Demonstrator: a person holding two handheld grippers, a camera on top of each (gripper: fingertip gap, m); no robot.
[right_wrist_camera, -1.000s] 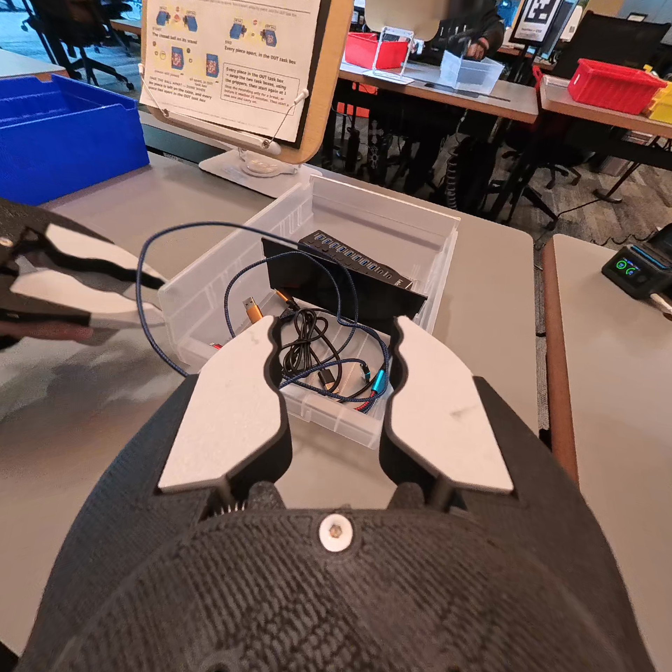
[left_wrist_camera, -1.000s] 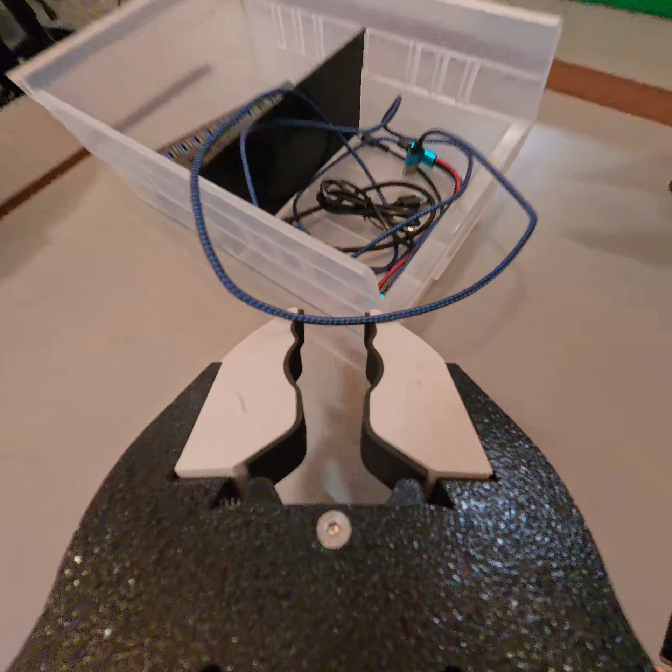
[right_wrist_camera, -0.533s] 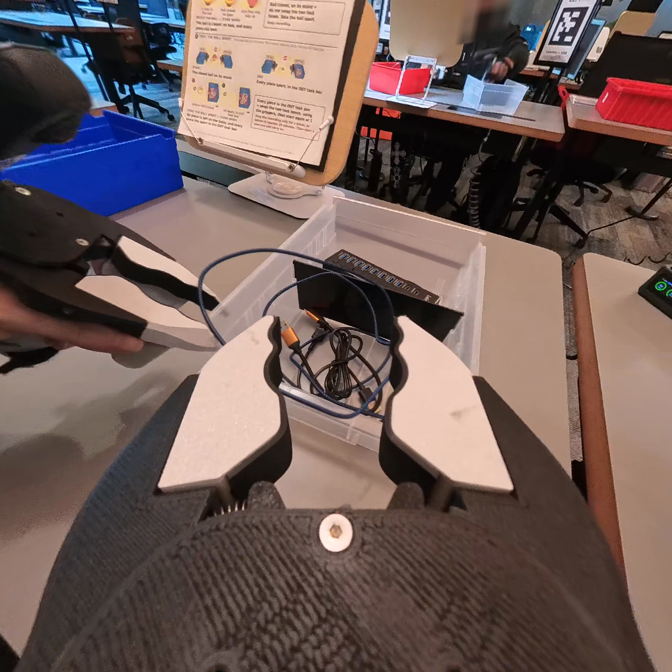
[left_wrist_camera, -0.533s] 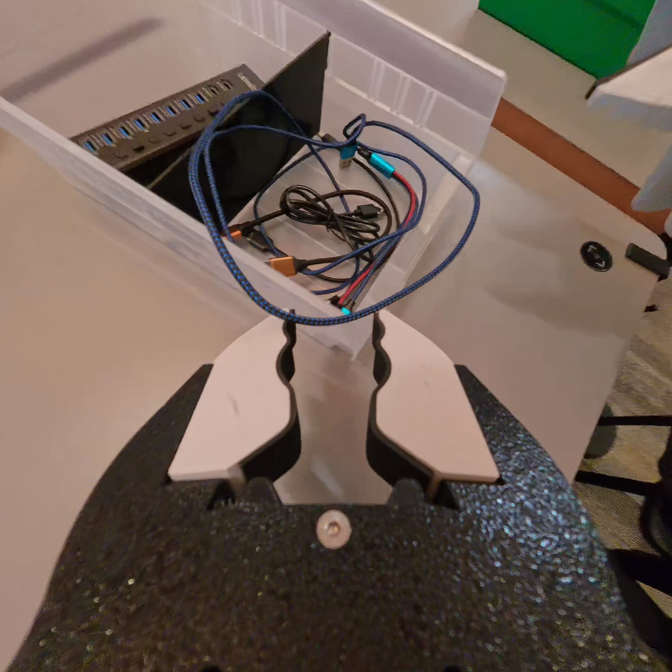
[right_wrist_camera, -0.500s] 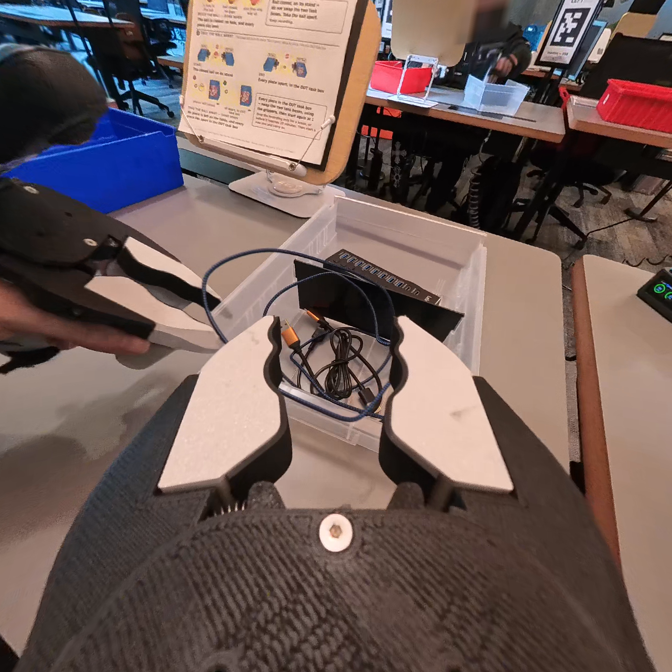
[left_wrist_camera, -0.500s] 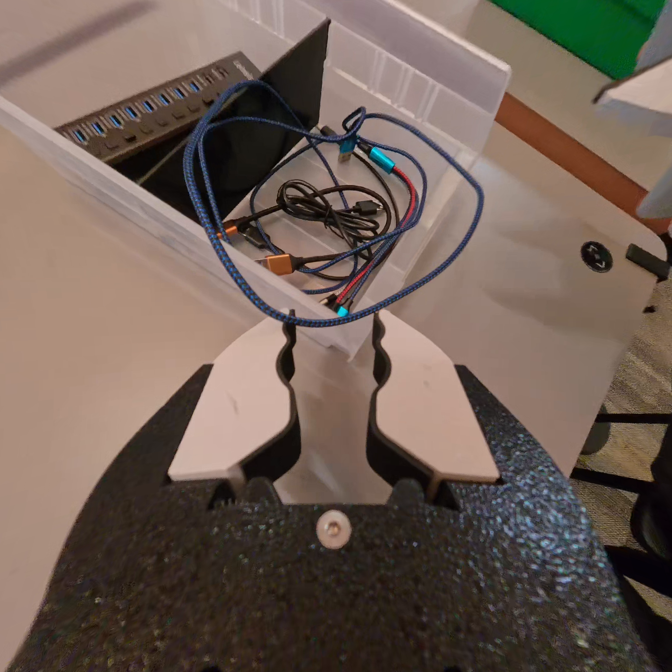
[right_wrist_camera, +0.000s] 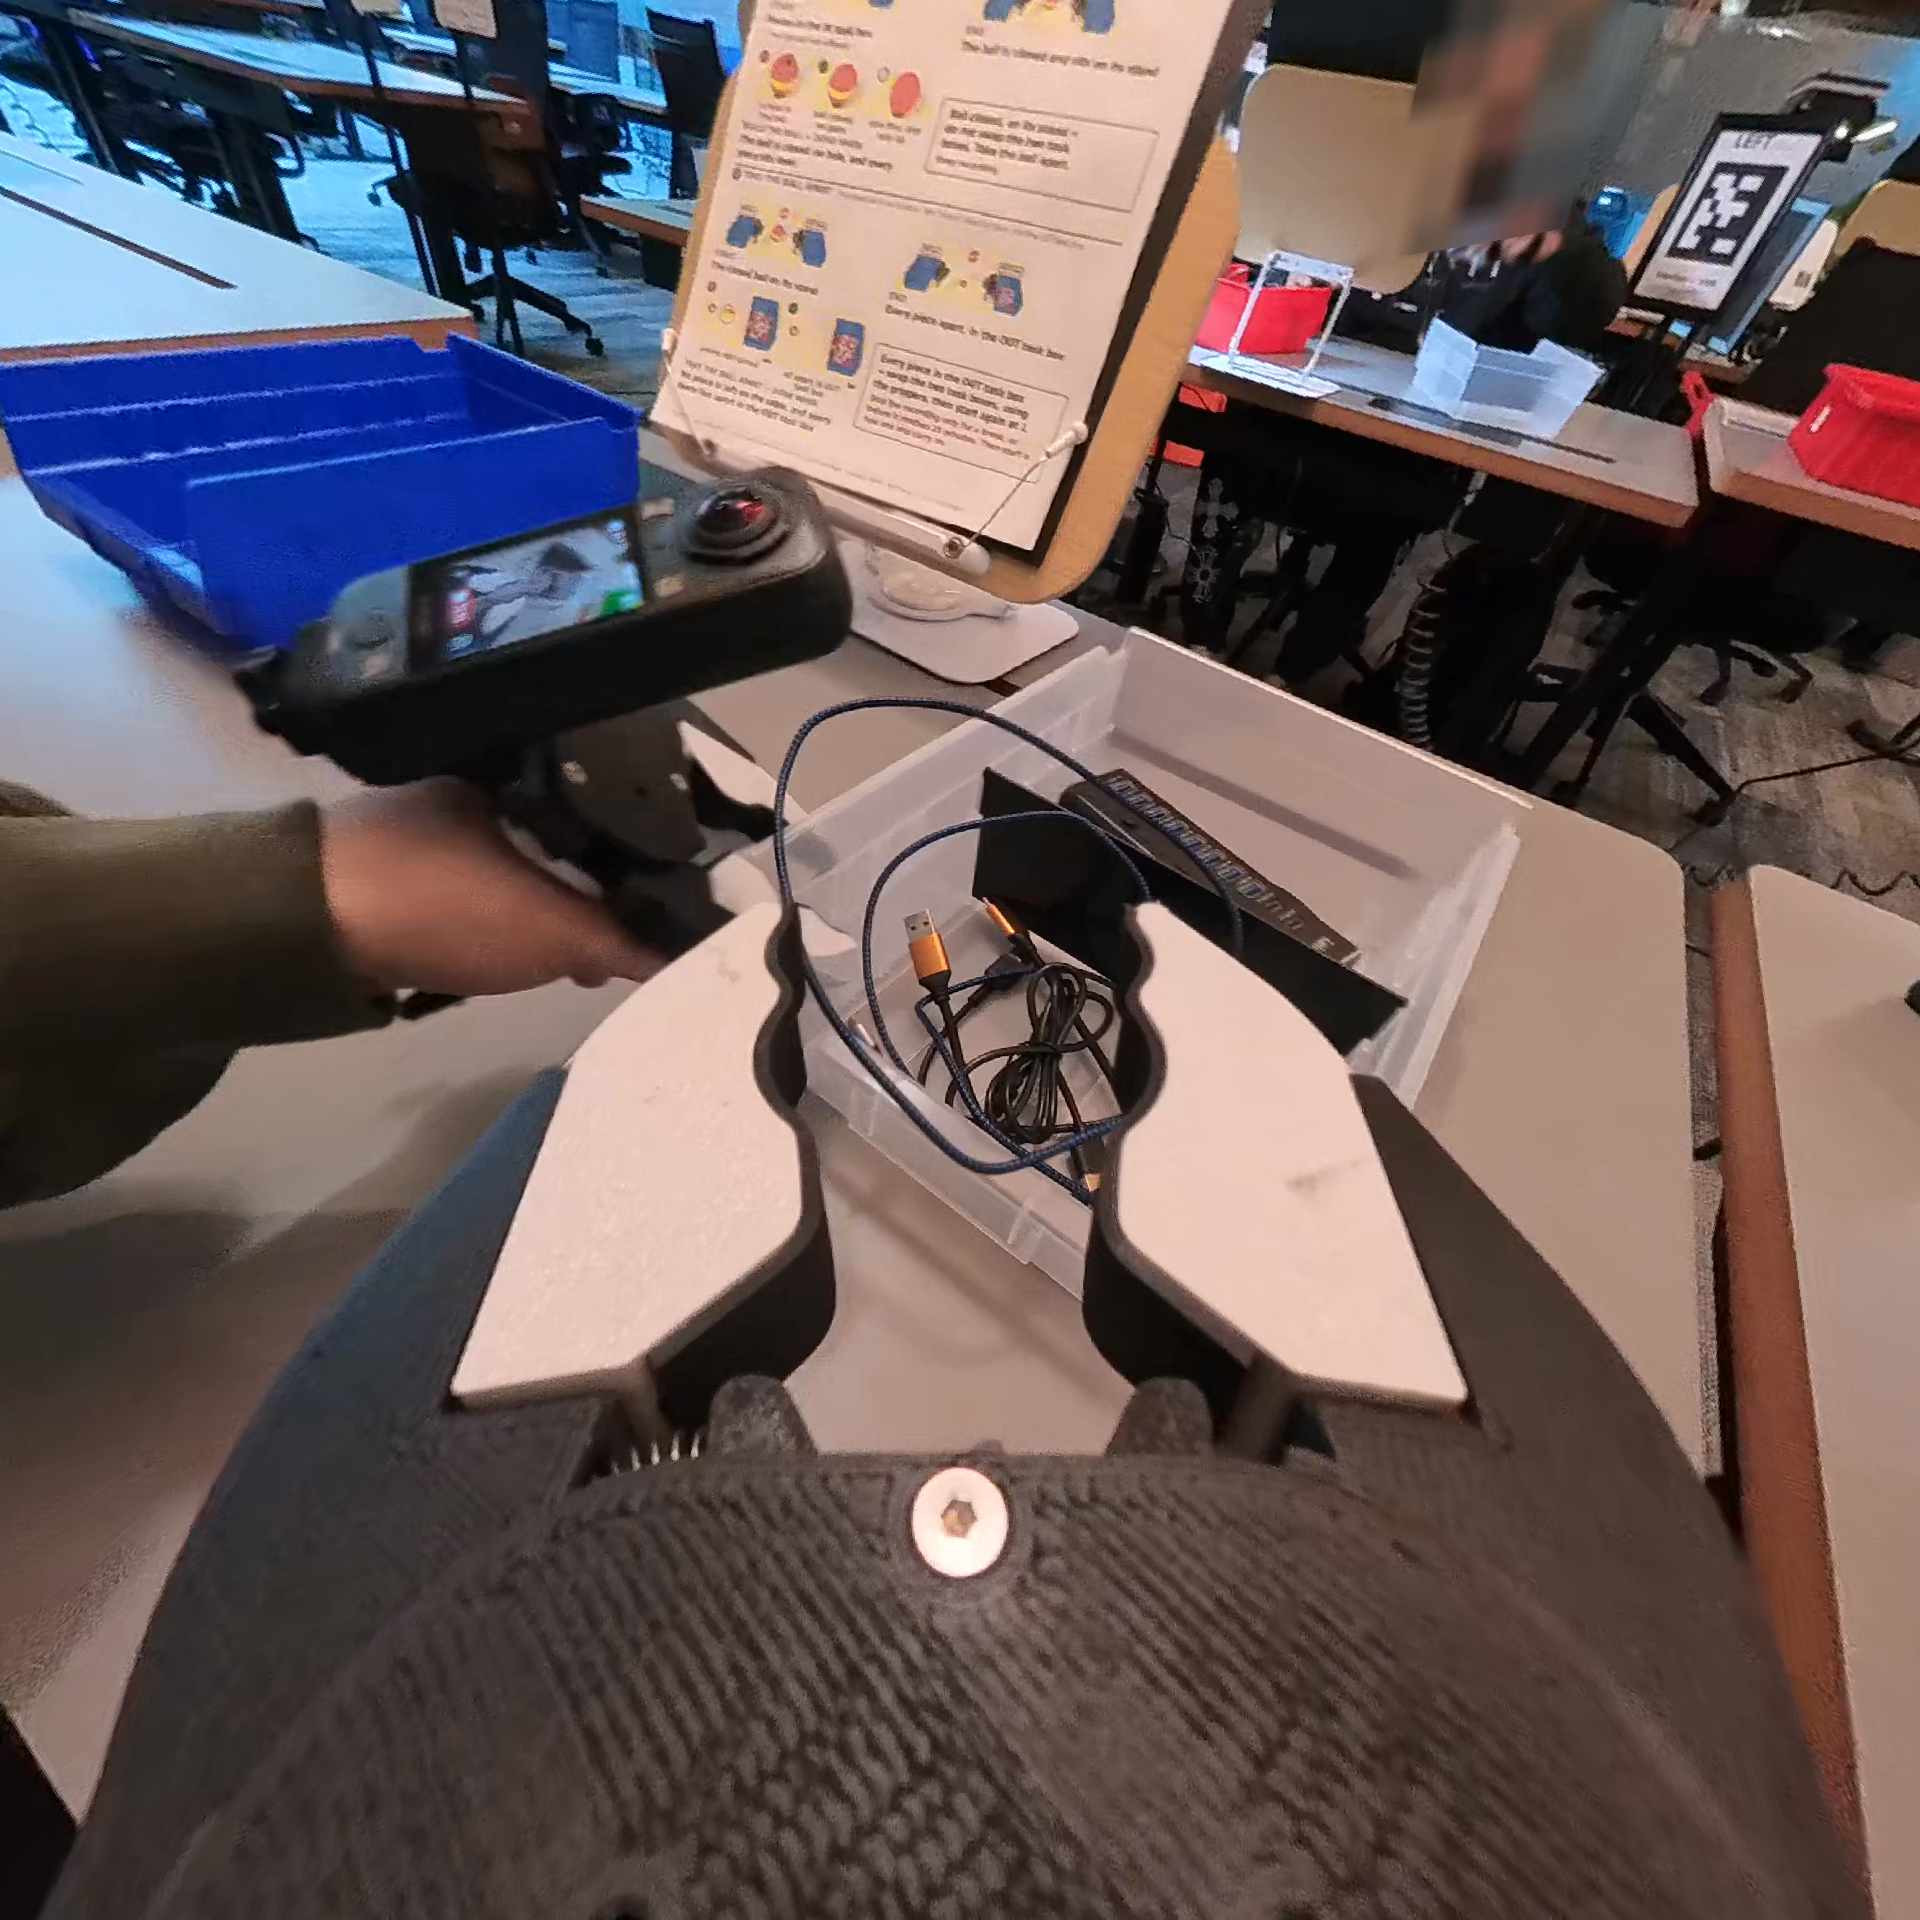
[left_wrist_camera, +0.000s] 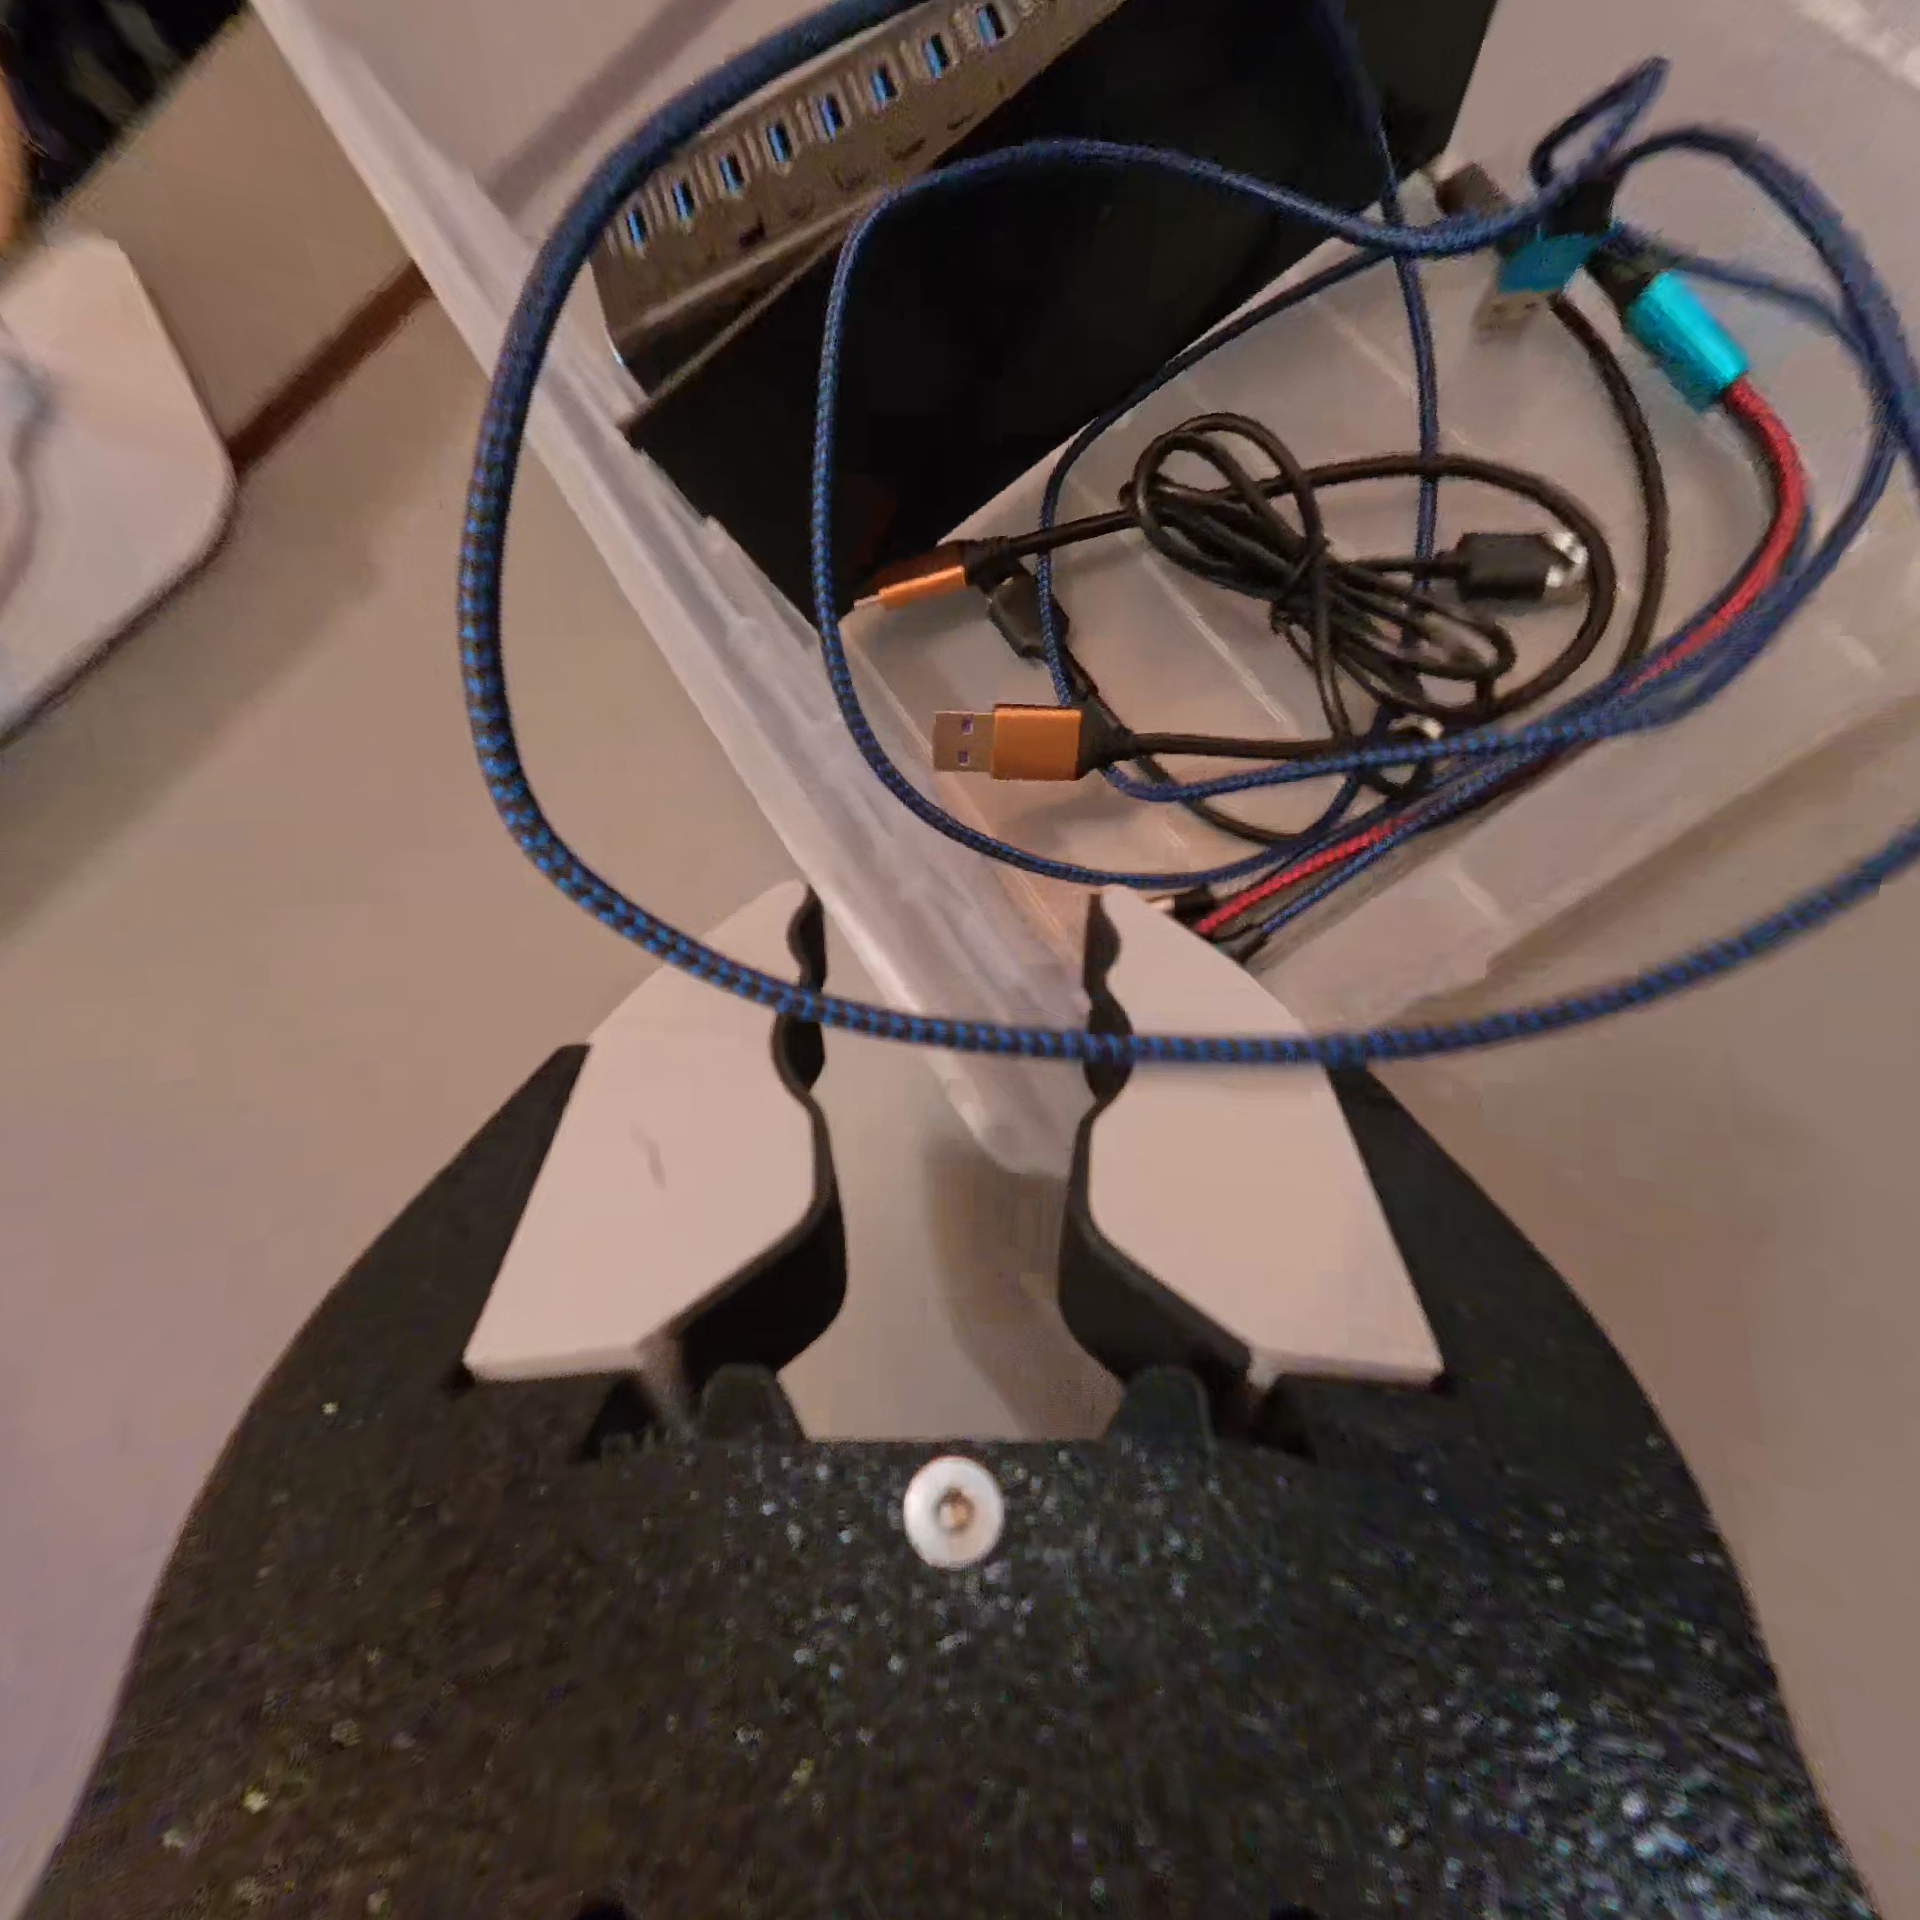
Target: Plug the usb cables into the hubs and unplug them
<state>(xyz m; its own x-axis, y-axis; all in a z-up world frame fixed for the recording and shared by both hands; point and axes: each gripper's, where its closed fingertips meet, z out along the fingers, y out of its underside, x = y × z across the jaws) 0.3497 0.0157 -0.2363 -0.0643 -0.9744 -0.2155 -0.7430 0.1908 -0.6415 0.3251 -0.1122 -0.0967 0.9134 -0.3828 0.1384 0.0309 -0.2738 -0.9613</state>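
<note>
I am working at a grey table [right_wrist_camera: 1558, 1039] in a big room with many other desks; behind my work there is a blue bin [right_wrist_camera: 312, 457] and a board with an instruction sheet [right_wrist_camera: 935, 260] on a stand. On the table stands a clear plastic box [right_wrist_camera: 1455, 914], and inside it lie the black hub [left_wrist_camera: 821, 135] with its row of ports and a heap of cables.

What has changed: a second ago the blue braided cable [left_wrist_camera: 488, 582] lay only across the tips of my left gripper [left_wrist_camera: 948, 914], and I looked at the box from farther off. Now I have come closer and over the box, and the cable has slid deeper – it crosses both fingers in the wavy part behind the tips. The left gripper is spread and pinches nothing; the loop only hangs on it. I judge that the cable is lifted but not really held, so no plug is ready for the hub yet.

My right gripper [right_wrist_camera: 956, 935] is also spread and empty, and it hovers in front of the box. The orange plug [left_wrist_camera: 997, 740] lies free on the box floor, just ahead of the left fingertips, and the teal plug [left_wrist_camera: 1683, 343] hangs farther right – the hub is beyond them, leaning on a black block.
</note>
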